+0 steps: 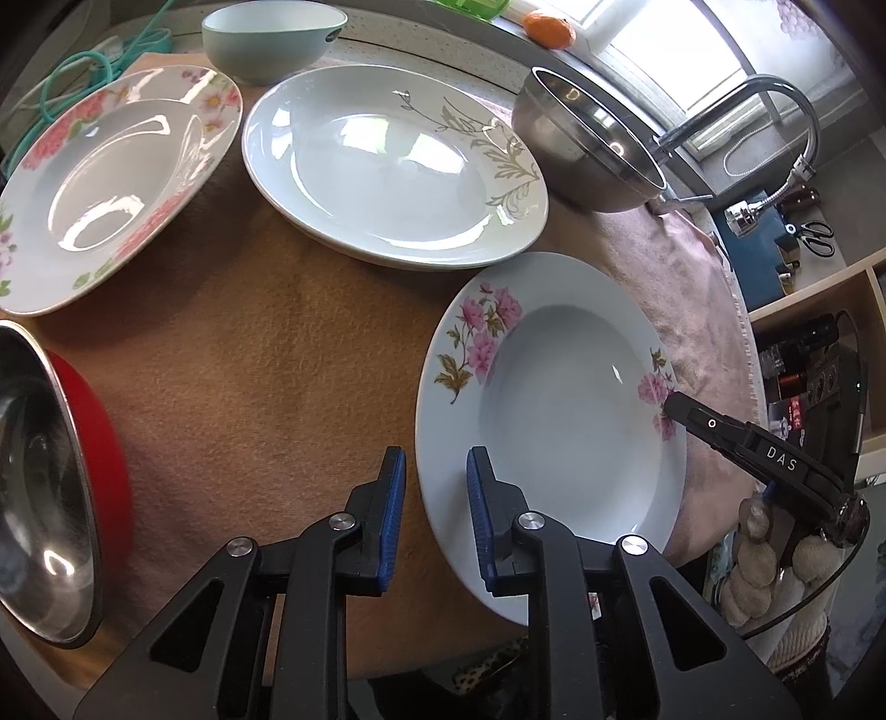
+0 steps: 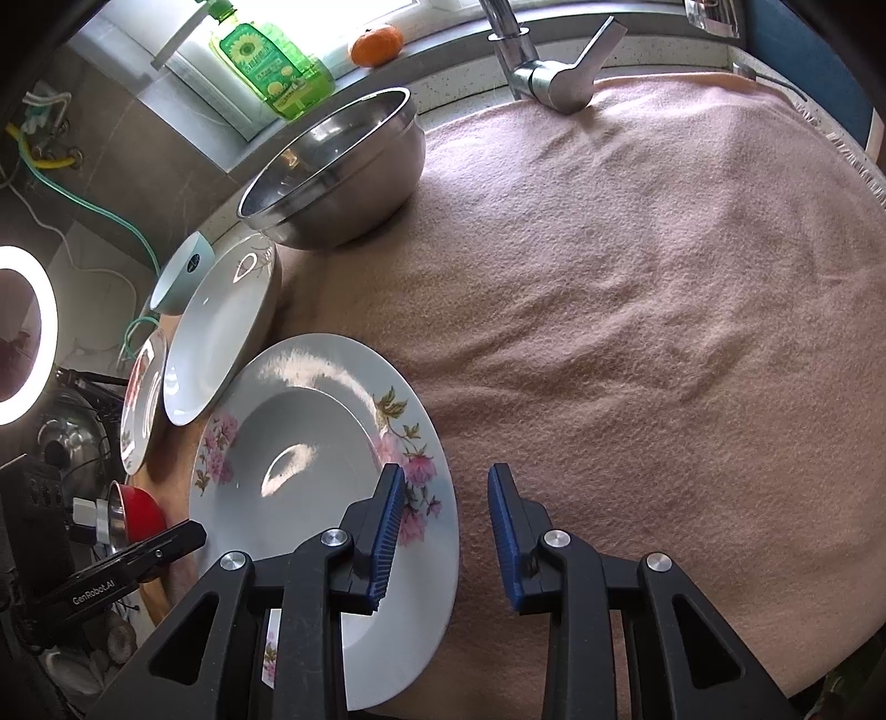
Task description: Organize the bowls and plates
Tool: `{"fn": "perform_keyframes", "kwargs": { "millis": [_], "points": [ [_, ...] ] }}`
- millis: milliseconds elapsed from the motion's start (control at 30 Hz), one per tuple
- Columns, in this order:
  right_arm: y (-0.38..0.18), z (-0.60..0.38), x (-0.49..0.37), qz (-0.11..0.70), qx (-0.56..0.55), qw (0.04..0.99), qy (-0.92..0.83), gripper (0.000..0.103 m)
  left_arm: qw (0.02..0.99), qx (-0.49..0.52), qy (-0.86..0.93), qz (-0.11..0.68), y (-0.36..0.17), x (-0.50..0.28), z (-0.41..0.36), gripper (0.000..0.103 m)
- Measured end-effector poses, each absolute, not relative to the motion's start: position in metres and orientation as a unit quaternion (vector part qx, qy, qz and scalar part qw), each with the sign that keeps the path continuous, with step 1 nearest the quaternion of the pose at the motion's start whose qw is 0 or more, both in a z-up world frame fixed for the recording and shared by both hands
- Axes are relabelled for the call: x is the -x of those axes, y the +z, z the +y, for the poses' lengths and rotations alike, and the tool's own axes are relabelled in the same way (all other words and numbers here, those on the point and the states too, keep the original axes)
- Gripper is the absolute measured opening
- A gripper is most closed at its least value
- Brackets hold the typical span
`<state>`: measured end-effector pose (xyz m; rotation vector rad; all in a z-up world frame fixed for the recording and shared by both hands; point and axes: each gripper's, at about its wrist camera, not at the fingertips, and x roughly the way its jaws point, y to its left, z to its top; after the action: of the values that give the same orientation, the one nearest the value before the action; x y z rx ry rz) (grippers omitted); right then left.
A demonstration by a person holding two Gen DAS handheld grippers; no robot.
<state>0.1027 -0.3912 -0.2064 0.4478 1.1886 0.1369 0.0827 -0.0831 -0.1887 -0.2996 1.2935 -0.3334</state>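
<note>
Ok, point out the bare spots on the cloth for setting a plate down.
Widest free patch: the pink cloth right of the pink-flowered plate, between steel bowl and faucet. Smaller gap between red bowl and that plate. Crowded at the back left: plates and bowls nearly touch.

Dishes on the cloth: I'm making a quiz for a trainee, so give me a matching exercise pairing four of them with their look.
Column one:
1. plate between the grippers
2. plate at the middle back
3. bowl near the tap
4. bowl at the far back

Column two:
A. bare steel
B. pale blue-green
C. pink flowers
D. grey-gold leaf sprig

Pairs: 1-C, 2-D, 3-A, 4-B
</note>
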Motion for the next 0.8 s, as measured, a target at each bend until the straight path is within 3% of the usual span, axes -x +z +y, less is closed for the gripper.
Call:
{"fn": "perform_keyframes", "kwargs": {
  "millis": [800],
  "points": [
    [-0.2105,-0.3902,-0.1081,0.567,-0.231,0.786,0.09,0.022,0.772,0.146,-0.161,0.598,-0.1891,-0.0842,-0.0811,0.016]
  ]
}}
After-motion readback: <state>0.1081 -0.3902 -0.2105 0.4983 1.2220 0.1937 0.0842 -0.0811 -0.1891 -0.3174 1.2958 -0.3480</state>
